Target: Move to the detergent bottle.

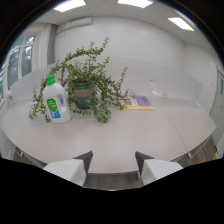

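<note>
An office or meeting room, it seems; recessed ceiling light panels [134, 3]; plain white walls; a wide pale table [125, 135] with a potted plant [85, 80]; windows [20, 60] alongside.

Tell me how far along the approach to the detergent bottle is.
Early. Done: the detergent bottle is in sight, upright on the table beside the potted plant. In hand: the gripper is open, empty, near the table's edge. Left: crossing the table, since the bottle stands well beyond the fingers.

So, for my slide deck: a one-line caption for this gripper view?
Open gripper faces a white table, detergent bottle beside a potted plant far ahead.
</note>
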`<state>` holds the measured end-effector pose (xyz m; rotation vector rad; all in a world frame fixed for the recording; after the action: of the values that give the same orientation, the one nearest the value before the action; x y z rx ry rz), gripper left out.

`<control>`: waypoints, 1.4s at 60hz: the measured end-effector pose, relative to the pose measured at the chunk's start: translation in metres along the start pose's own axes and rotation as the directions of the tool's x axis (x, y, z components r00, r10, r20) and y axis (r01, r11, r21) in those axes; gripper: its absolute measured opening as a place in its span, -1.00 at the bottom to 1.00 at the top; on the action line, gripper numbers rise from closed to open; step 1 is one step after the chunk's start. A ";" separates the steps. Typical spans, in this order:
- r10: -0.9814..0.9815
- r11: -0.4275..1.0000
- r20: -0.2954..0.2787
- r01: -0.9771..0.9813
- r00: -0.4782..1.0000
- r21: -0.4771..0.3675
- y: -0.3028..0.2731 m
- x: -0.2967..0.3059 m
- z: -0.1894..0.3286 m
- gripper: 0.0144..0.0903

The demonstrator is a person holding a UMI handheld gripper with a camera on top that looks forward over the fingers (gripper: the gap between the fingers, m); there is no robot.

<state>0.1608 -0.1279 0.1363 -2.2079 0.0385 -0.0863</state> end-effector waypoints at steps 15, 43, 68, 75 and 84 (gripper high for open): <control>-0.005 1.000 0.017 0.006 1.000 -0.009 0.005 -0.009 -0.004 0.83; -0.026 0.998 0.071 0.030 0.997 -0.060 0.019 -0.127 0.012 0.85; -0.035 0.998 0.092 0.040 0.995 -0.057 -0.012 -0.267 0.078 0.85; -0.039 0.998 0.080 0.042 0.996 -0.040 -0.025 -0.284 0.098 0.85; -0.036 0.999 0.055 0.036 0.998 -0.006 -0.043 -0.292 0.121 0.85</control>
<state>-0.1208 0.0120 0.0848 -2.2175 -0.0314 -0.0454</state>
